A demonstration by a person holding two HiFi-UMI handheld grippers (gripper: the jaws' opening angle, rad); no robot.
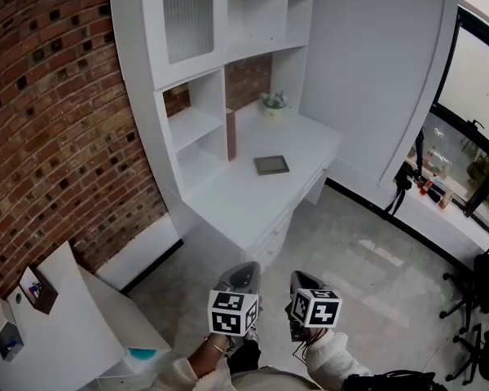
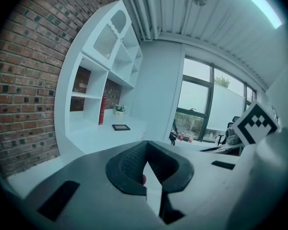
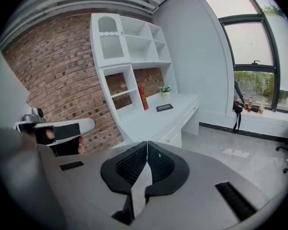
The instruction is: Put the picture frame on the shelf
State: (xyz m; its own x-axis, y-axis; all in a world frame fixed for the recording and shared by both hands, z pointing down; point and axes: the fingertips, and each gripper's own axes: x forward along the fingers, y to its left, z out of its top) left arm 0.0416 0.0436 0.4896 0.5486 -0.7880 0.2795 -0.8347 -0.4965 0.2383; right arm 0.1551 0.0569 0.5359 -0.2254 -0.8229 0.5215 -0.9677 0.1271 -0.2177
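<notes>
A: Closest stuff first. Grippers?
B: Left gripper [image 1: 244, 267] and right gripper [image 1: 306, 277] sit side by side, well short of the desk [image 1: 253, 202]. Both are over the grey floor [image 1: 367, 259] and aimed toward the desk.
A: Jaws?
B: Left jaws are pressed together at the tips with nothing between them. Right is the same, closed and empty.
A: Where's the picture frame?
B: The picture frame [image 1: 271, 164] lies flat on the desk top, roughly the middle of the surface. Dark rim, nothing touching it. It's well apart from both grippers and not in any shelf cubby.
A: Desk front?
B: Drawers [image 1: 279, 233] in the desk's near face, white like the top.
A: Other things on the desk?
B: A reddish book [image 1: 231, 134] stands upright at the desk's back, against a divider, just behind the frame. A small potted plant [image 1: 272, 104] stands at the desk's far end, beyond the frame.
A: Shelves?
B: A white shelf unit [image 1: 191, 125] rises from the desk's back edge. Open cubbies sit low, and there's a ribbed door [image 1: 187, 21] up top.
A: Background?
B: There's a brick wall [image 1: 57, 112] behind the desk. In the head view, a window [image 1: 481, 80] is off to the desk's right, with small bottles [image 1: 428, 187] on its sill. A low white table [image 1: 73, 324] is off to the desk's left, nearer the camera.
</notes>
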